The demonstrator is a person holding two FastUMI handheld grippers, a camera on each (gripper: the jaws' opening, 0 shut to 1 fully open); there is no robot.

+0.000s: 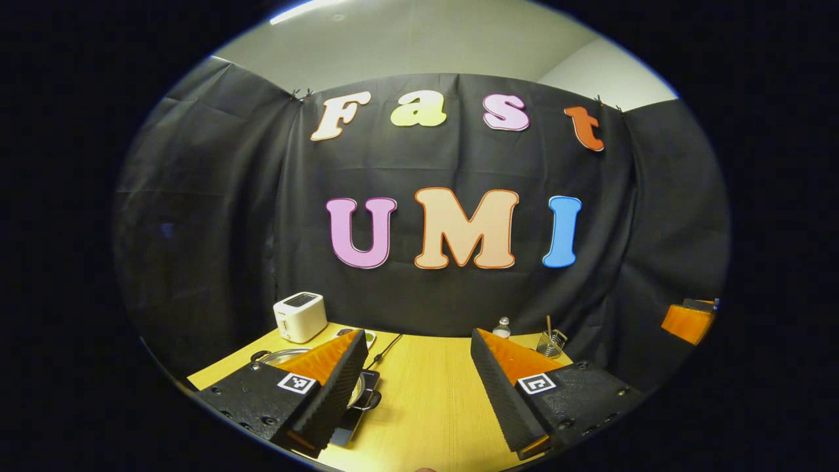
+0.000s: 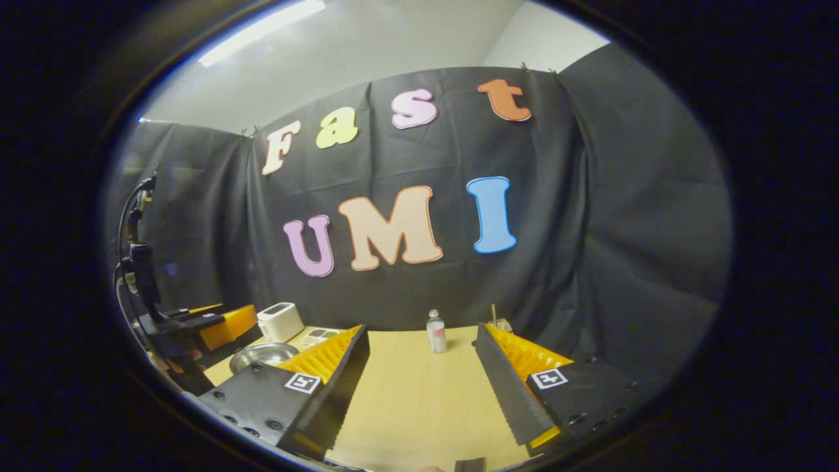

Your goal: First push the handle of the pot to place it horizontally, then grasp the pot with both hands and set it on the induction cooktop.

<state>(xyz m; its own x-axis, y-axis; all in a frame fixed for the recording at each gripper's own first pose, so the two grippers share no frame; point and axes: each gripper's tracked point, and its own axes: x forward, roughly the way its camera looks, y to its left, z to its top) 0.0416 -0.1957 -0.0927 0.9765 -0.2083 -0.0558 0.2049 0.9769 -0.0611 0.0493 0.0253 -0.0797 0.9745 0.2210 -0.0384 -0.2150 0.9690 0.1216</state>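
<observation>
Pot [image 1: 288, 357]: on worktop [image 1: 426, 393], on dark induction cooktop [image 1: 364, 393] by look of it, low left of left gripper [image 1: 416, 373], largely hidden behind its left finger. Side handle [image 1: 370, 400] visible; long axis of main handle cannot tell.

Left gripper: fingers wide apart, empty, nearer pot.

Right gripper [image 2: 423, 387]: fingers apart, empty; pot [image 2: 262, 356] far left.

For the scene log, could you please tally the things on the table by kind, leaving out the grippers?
Pot: 1
Induction cooktop: 1
Toaster: 1
Bottle: 1
Wire holder with a stick in it: 1
Flat card with coloured patches: 1
Total: 6
</observation>
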